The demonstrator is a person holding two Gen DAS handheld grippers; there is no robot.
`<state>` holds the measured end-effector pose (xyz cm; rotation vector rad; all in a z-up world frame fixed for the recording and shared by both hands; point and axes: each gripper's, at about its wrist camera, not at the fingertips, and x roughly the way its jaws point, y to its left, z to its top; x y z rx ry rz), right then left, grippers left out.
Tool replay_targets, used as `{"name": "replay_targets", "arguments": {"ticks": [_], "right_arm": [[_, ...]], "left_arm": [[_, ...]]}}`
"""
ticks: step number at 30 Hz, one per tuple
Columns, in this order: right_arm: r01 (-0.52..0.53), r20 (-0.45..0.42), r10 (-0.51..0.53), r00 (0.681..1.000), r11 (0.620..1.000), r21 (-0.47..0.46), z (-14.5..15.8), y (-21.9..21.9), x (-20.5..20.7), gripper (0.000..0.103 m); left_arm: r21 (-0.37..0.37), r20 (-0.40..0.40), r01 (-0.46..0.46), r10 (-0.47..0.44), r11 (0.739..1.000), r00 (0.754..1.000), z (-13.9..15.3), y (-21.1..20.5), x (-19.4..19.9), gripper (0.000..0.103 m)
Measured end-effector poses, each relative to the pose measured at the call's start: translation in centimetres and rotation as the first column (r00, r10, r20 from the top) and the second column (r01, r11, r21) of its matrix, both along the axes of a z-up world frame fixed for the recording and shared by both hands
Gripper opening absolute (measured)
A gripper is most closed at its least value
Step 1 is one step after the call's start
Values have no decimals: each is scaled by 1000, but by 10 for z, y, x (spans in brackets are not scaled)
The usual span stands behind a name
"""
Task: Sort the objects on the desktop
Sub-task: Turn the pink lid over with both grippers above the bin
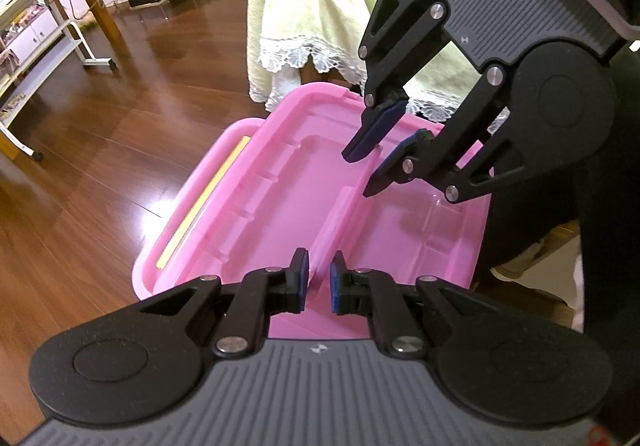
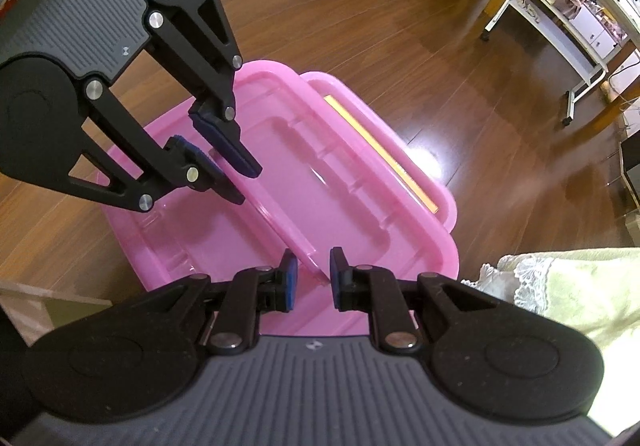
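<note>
The pink lid (image 1: 280, 206) lies skewed on the pink box (image 1: 240, 134) on the floor. Both grippers, left (image 1: 319, 280) and right (image 2: 313, 280), straddle opposite ends of its long axis, jaws apart, unclamped.

The left gripper (image 1: 319, 280) is a grey ribbed plastic body with a small white mark near its front edge, flanked by two round matte-black discs. From these run black linkage bars pinned with shiny silver screws, with triangular cut-outs in the outer bars. Each black finger (image 1: 299, 278) ends in a blue pad. The right gripper (image 2: 313, 278) is built the same: grey ribbed body, black discs, silver screws, blue-padded fingers (image 2: 289, 284).
</note>
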<state>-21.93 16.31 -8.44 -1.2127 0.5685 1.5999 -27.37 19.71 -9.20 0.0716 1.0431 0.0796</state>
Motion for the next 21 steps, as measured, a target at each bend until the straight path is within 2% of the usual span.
{"name": "replay_targets", "arguments": {"ticks": [8,21], "right_arm": [[14,7,-15,1000,1000,24,-13,19,6,15],[17,-13,-17,1000,1000,25,-36,54,25,15]], "left_arm": [[24,2,-13,13,1000,1000,-10,17,10,11],[22,-7,-35,35,999,999,-32,44,20,11]]}}
